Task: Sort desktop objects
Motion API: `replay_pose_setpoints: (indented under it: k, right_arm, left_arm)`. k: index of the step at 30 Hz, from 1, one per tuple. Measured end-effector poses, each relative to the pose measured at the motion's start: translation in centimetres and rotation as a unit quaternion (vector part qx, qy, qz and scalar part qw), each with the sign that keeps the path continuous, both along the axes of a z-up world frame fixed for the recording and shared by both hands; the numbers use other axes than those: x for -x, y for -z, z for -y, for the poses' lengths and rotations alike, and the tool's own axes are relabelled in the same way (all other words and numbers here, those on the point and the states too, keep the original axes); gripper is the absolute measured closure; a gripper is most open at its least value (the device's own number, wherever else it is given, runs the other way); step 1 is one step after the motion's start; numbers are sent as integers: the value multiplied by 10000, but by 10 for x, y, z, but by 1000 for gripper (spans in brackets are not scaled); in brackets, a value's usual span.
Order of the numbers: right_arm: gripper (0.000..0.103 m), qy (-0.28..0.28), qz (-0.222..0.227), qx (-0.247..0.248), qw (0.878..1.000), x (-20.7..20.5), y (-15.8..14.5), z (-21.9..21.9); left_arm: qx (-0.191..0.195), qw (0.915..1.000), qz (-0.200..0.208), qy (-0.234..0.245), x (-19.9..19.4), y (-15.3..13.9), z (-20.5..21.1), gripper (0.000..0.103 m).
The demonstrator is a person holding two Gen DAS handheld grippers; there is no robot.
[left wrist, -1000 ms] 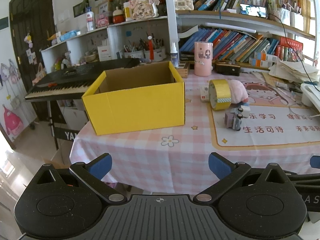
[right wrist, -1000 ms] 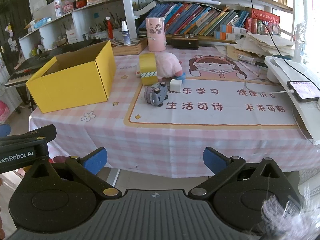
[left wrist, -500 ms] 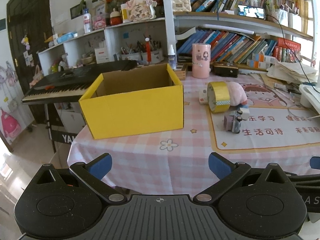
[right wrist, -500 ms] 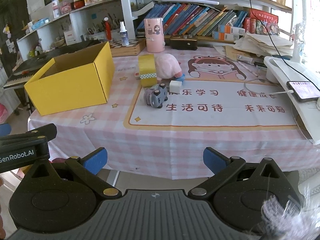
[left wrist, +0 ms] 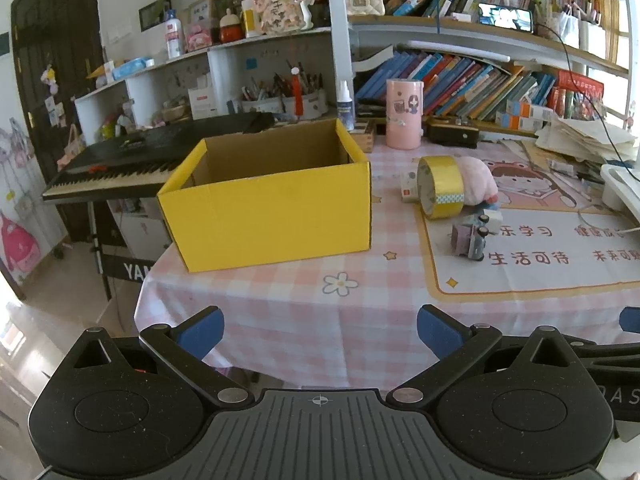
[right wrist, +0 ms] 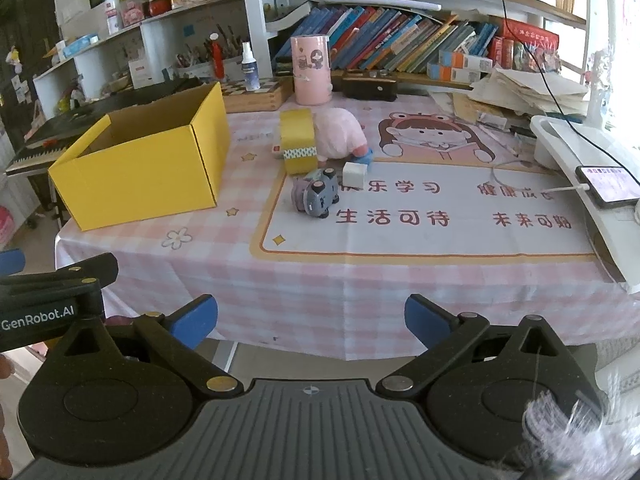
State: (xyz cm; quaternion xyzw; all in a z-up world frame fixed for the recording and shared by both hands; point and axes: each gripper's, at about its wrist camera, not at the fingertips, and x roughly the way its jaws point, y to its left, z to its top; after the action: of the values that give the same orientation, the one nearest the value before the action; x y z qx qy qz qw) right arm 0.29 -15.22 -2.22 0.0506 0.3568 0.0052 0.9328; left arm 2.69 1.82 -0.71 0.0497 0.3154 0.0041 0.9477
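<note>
An open yellow cardboard box stands on the left part of the pink checked table; no contents show above its walls. To its right lie a gold tape roll, a pink plush toy, a small grey toy car and a white block. My left gripper is open, hanging before the table's front edge. My right gripper is open too, also short of the edge, with nothing between its fingers.
A pink cylinder and a black case stand at the back by rows of books. A phone on a cable rests on a white stand at the right. A keyboard piano sits behind the box.
Both grippers have risen and drawn slightly nearer the table, so the box and objects sit lower in view. Nothing on the table has moved; both grippers stay open.
</note>
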Motion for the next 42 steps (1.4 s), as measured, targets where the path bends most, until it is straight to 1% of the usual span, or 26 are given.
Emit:
replay_pose_setpoints:
  k: [8, 17, 20, 22, 25, 27, 30, 32, 35, 39, 42]
  right_arm:
    - [2, -11, 11, 22, 10000, 0, 0, -1]
    - [2, -199, 163, 66, 9996, 5, -2, 0]
    - [1, -246, 219, 76, 9994, 3, -1, 2]
    - [1, -241, 263, 82, 9993, 1, 0, 4]
    - [1, -310, 353, 67, 9989, -3, 2, 6]
    - [1, -382, 446, 76, 9982, -7, 5, 10]
    - [1, -525, 510, 351, 9967, -14, 6, 14]
    - [1, -619, 639, 516, 9947, -16, 5, 17]
    - [0, -616, 793, 483, 9938, -19, 4, 24]
    - [0, -586, 735, 422, 9947, -24, 3, 30]
    - [0, -468, 684, 360, 9959, -29, 4, 35]
  left_arm:
    - [-15, 10000, 5, -16, 1, 0, 1, 0]
    - [179, 9998, -30, -51, 0, 2, -2, 0]
    - [50, 9999, 121, -56, 1, 3, 1, 0]
    - [-19, 9998, 145, -105, 1, 3, 3, 0]
    - [128, 9998, 17, -174, -6, 4, 5, 0]
    - [189, 9998, 51, -58, -8, 6, 5, 0]
    - [146, 9997, 159, 82, -9, 9, 5, 0]
    - [210, 9993, 311, -21, -9, 11, 2, 0]
    - [524, 9969, 475, -343, -11, 14, -8, 0]
    - [634, 9957, 418, -523, -14, 21, -11, 0]
    - [621, 9964, 352, -461, -13, 28, -8, 0]
